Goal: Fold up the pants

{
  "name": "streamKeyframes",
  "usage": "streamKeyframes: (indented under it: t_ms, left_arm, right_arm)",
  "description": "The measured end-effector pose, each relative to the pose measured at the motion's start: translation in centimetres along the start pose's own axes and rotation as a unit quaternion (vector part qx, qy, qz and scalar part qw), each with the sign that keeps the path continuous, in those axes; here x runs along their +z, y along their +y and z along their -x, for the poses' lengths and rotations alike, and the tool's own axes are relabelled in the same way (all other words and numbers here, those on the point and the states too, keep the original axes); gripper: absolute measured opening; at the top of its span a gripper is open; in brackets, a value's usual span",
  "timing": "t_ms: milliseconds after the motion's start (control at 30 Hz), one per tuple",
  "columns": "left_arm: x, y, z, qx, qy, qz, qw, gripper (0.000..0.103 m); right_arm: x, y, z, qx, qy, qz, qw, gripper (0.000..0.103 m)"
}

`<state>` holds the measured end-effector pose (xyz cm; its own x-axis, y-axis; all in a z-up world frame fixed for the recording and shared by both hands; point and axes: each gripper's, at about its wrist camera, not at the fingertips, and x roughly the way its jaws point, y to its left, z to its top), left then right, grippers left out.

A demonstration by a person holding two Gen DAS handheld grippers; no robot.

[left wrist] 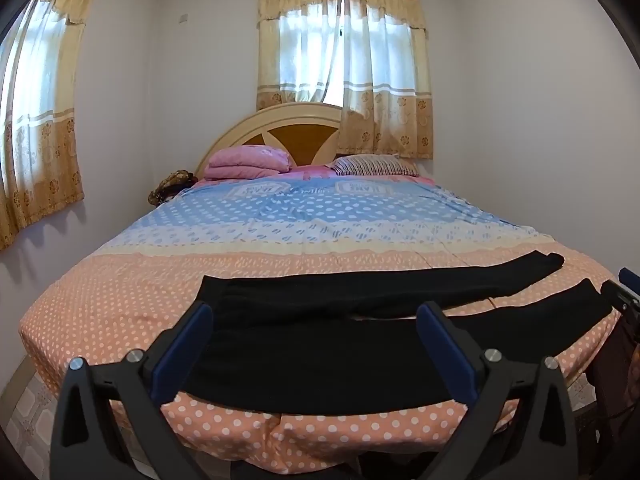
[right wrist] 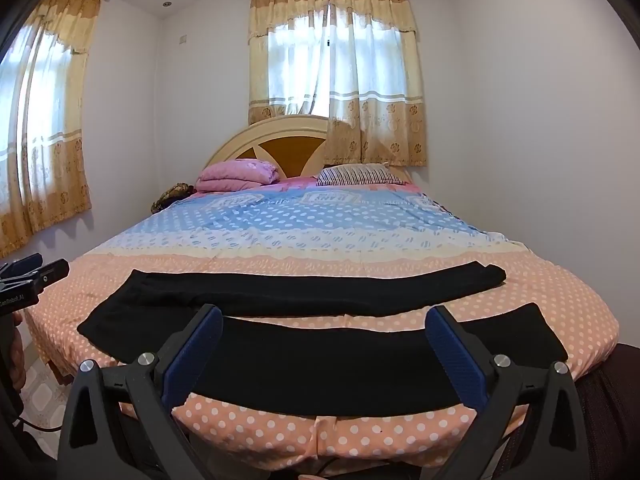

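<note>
While both your left gripper (left wrist: 316,320) and right gripper (right wrist: 324,324) hovered wide open and empty, the black pants (left wrist: 340,356) lay flat, likely soft and limp, best pinched at waistband and cuffs.

a bed (left wrist: 120,304) in a polka-dot sheet fills the room. at its head, against the arched headboard (left wrist: 280,128), lie a folded pink quilt (left wrist: 248,162) and a striped pillow (left wrist: 372,165). curtains (left wrist: 344,72) hang above the headboard.
</note>
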<state>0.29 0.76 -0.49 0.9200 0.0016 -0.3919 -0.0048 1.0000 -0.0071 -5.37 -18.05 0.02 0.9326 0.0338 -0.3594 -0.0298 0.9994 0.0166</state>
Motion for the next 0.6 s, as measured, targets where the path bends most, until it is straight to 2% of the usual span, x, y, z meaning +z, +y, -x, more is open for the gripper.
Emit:
streamKeyframes:
  t_ms: [300, 333, 600]
  left_arm:
    - [-0.1, 1.2, -0.1, -0.001, 0.003, 0.002, 1.0000, 0.103]
    - [-0.2, -0.6, -0.2, 0.004, 0.003, 0.000, 1.0000, 0.103]
    - [-0.1, -0.6, -0.2, 0.005, 0.004, 0.000, 1.0000, 0.103]
  right_arm:
    - [-0.5, 0.3, -0.3, -0.001, 0.002, 0.000, 1.000, 0.102]
    - [-0.5, 0.4, -0.5, -0.002, 0.002, 0.000, 1.000, 0.102]
    - [-0.5, 0.3, -0.5, -0.001, 0.002, 0.000, 1.000, 0.102]
